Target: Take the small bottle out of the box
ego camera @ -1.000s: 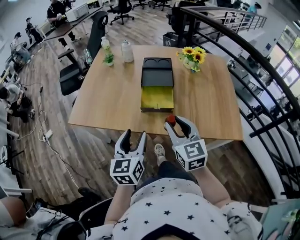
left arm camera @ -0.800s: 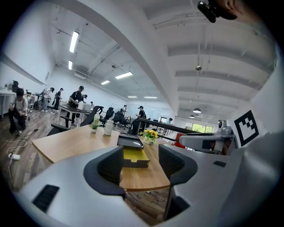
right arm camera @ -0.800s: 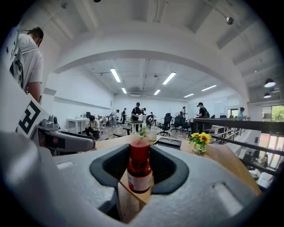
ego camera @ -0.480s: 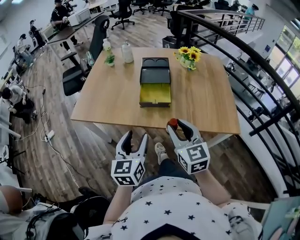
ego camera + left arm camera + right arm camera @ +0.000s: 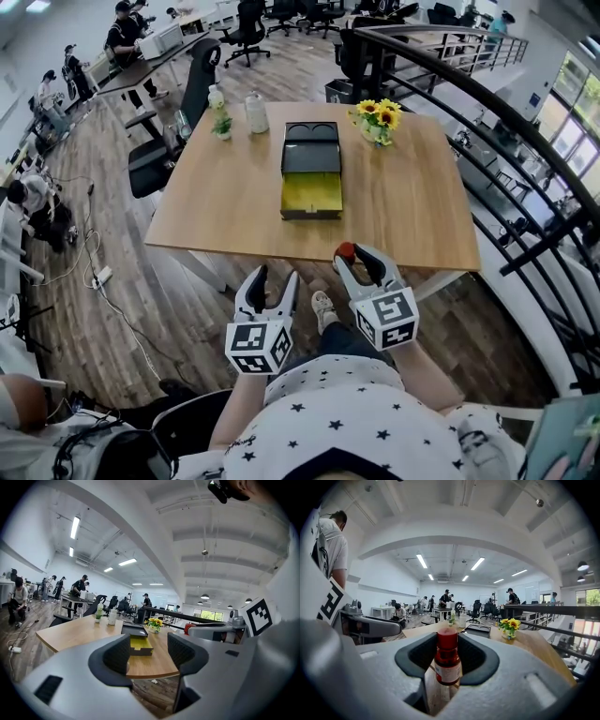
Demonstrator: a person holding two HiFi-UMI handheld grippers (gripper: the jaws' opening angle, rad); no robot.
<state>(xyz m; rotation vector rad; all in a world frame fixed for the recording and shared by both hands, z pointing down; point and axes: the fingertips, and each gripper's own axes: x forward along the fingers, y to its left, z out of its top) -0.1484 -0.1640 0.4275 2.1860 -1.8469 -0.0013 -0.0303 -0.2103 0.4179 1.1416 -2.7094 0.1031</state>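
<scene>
The small bottle (image 5: 448, 660), red with a red cap and a pale label, stands upright between the pads of my right gripper (image 5: 448, 645), which is shut on it. In the head view the right gripper (image 5: 356, 259) holds the bottle (image 5: 346, 250) over the table's front edge. The open box (image 5: 312, 173), with a black lid and a yellow inside, lies at the table's middle, well ahead of both grippers. My left gripper (image 5: 273, 279) hangs open and empty in front of the table edge, left of the right one. In the left gripper view its jaws (image 5: 147, 651) frame the box (image 5: 139, 645).
On the wooden table (image 5: 225, 206) are a vase of sunflowers (image 5: 377, 118) at the far right, and a white jug (image 5: 256, 111) and a small plant (image 5: 221, 124) at the far left. Office chairs (image 5: 155, 155) stand to the left and a black railing (image 5: 506, 159) to the right.
Both grippers have drawn back a little from the table toward the person's body. The bottle stays gripped in the right one.
</scene>
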